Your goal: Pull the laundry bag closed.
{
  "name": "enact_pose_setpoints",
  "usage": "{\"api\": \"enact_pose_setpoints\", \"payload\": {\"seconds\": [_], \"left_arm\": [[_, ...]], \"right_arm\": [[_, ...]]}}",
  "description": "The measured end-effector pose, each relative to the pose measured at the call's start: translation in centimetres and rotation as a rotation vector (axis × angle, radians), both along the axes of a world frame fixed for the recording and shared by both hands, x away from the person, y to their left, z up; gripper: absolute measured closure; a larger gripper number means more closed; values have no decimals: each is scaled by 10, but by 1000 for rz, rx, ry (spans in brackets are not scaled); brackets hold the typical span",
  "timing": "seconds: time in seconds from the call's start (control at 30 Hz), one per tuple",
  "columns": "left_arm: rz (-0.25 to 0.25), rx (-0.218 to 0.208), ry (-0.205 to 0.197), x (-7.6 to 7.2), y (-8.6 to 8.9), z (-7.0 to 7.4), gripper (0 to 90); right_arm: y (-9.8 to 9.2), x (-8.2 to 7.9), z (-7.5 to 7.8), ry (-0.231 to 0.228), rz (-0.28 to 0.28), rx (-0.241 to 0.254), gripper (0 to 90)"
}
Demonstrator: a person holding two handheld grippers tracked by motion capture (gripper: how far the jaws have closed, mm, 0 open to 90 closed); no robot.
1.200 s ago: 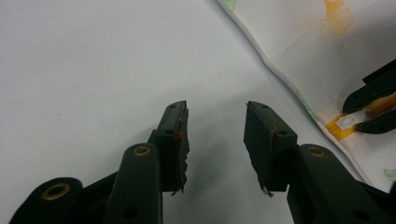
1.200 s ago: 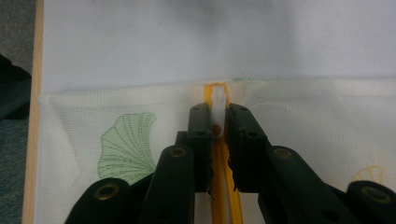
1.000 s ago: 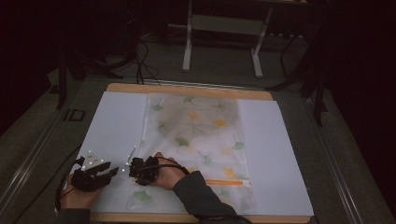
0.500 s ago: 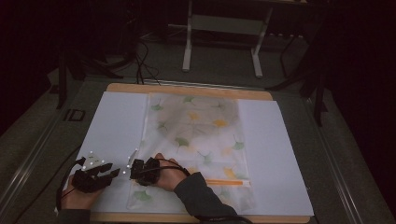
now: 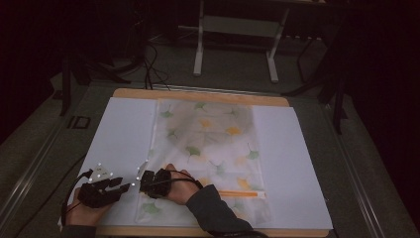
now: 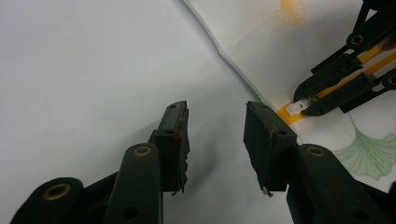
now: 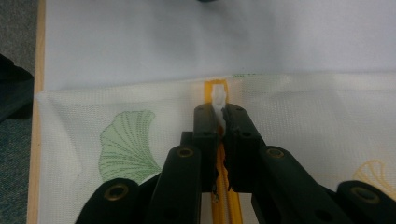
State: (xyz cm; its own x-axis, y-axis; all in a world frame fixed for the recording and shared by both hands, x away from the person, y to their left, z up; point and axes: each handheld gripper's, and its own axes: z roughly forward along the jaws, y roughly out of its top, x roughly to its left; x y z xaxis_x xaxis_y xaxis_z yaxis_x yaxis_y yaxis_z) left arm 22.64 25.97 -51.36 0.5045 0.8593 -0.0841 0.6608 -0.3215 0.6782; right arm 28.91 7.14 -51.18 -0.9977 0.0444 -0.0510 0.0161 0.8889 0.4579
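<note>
Reference landmark: the bag [image 5: 208, 153], a white mesh pouch printed with green and yellow leaves. It lies flat on the white sheet [image 5: 292, 163] that covers the table [image 5: 198, 94], roughly at the sheet's middle.

An orange zipper [image 5: 240, 194] runs across the bag near its end closest to you. In the right gripper view the zipper [image 7: 219, 205] passes under the jaws and ends just short of the bag's edge.

Your right gripper [image 5: 151, 182] sits over the bag's near left corner, with your forearm crossing the bag's near edge. Its jaws are clenched on the white slider [image 7: 218, 100] at the zipper's end. In the right gripper view the right gripper [image 7: 218, 116] pinches the slider between both tips, and a green leaf print lies just left of the jaws. The left gripper view confirms it: the right gripper [image 6: 306, 105] grips the slider [image 6: 295, 108] at the bag's edge.

Your left gripper [image 5: 121, 187] is just off the bag's left edge, over bare sheet. In the left gripper view the left gripper [image 6: 215, 135] stands released, jaws apart, with nothing between them. Its right jaw is just beside the bag's edge; contact cannot be determined.
</note>
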Motion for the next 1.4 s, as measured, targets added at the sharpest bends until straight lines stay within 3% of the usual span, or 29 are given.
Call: {"api": "enact_pose_setpoints", "payload": {"seconds": [0.27, 0.4, 0.57, 0.9, 1.17, 1.4], "left_arm": [[-39, -21, 24, 0, -8, 1, 596], [-69, -42, 54, 1, -14, 1, 593], [-64, -63, 88, 2, -16, 0, 595], [-102, -105, 163, 5, -22, -4, 605], [-131, -150, 179, 6, -23, -6, 599], [-138, -157, 200, 8, -27, -9, 596]], "right_arm": [[-3, -1, 0, -6, 1, 4, 842], [-4, -2, 1, -22, 6, 13, 842], [-4, -2, 2, -28, 8, 17, 842], [-7, -4, 9, -40, 6, 44, 843], [-7, -5, 11, -57, 10, 52, 843], [-10, -6, 14, -58, 9, 71, 843]]}}
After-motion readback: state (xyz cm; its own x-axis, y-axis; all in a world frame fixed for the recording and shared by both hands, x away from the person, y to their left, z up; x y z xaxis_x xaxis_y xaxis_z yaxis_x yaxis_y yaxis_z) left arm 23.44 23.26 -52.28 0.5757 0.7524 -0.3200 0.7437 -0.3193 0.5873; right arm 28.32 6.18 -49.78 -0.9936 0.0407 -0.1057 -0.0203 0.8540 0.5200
